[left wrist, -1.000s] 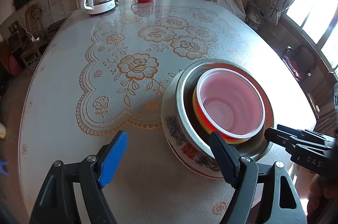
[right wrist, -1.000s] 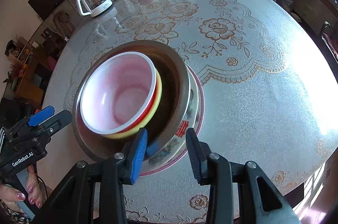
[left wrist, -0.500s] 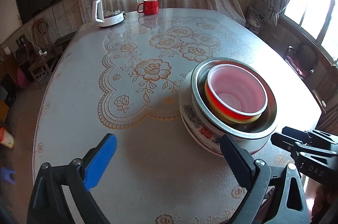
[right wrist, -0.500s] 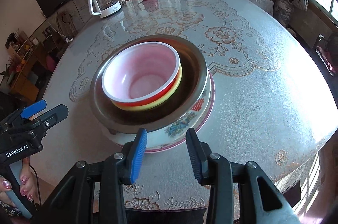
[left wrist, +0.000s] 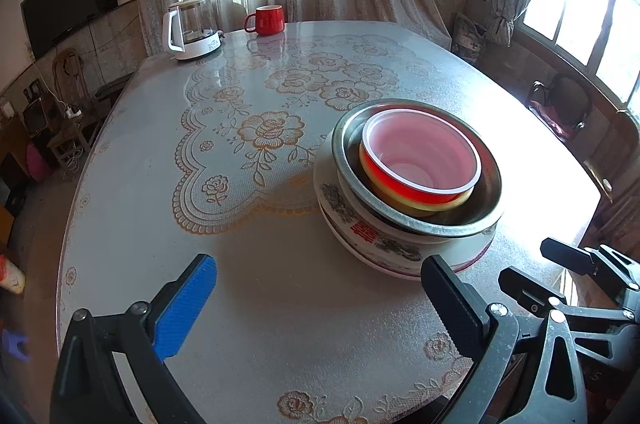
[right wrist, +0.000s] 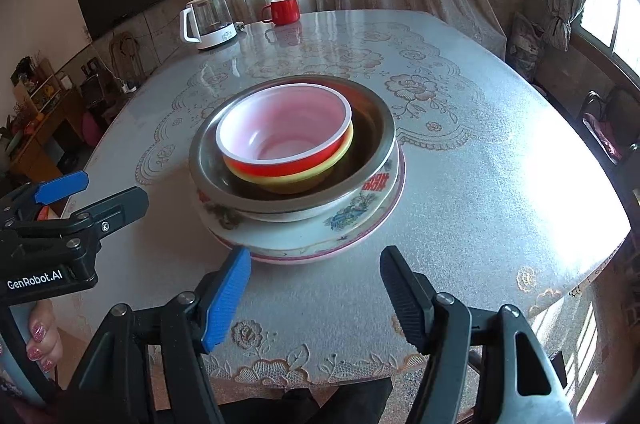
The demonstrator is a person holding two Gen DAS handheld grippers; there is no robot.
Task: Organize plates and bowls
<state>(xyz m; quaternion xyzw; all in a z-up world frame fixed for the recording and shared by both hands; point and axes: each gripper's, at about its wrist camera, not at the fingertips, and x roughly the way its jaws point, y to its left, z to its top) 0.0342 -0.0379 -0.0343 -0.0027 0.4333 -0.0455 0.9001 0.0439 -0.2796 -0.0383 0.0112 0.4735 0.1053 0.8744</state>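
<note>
A stack of dishes sits on the near right part of the round table [left wrist: 280,324], which is covered with a flower-patterned cloth. At the bottom is a flat plate [right wrist: 360,228] with a pink rim; on it stands a white bowl [right wrist: 356,201] painted with flowers and a red character. Inside that rests a metal bowl [right wrist: 384,127], and inside the metal one a yellow bowl [right wrist: 304,177] with a red bowl [right wrist: 280,165], pink-white inside, nested on top. The two small bowls lean toward the left wall of the metal bowl. The left gripper [left wrist: 316,300] hangs over bare tablecloth just near and left of the stack, its jaws spread as wide as they go and nothing between them; its dark right finger is close to the plate's near edge, though I cannot tell whether it touches. The right gripper [right wrist: 316,284] is at the near side of the stack, its jaws having just been opening, now moderately wide and empty, clear of the plate. At the far edge of the table stand a glass kettle [left wrist: 192,27] and a red mug [left wrist: 268,19], well apart from the stack.
</note>
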